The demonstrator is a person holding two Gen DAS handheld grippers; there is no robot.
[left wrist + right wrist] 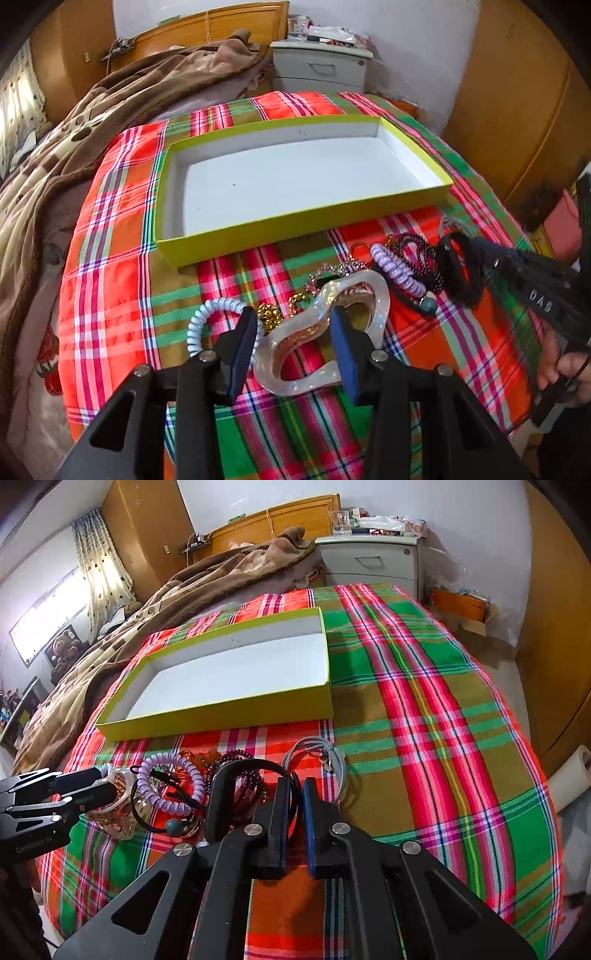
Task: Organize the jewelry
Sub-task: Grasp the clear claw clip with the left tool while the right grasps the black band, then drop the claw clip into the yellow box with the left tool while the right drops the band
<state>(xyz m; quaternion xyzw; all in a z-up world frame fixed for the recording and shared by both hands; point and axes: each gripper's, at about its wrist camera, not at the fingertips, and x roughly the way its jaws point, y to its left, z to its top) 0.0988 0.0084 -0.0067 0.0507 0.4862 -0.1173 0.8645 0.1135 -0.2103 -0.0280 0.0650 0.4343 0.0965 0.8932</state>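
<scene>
Straddling pearly wavy clip: left gripper unclenched; right gripper clenched on black hairband

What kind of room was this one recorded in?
Most likely a home bedroom: a wooden headboard behind a rumpled brown blanket, a bedside cabinet against the wall, and the green box resting on a plaid bedcover.

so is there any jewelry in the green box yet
No, the green box shows only its bare white inside, while the hair ties and beads lie on the plaid cloth in front of it.
</scene>
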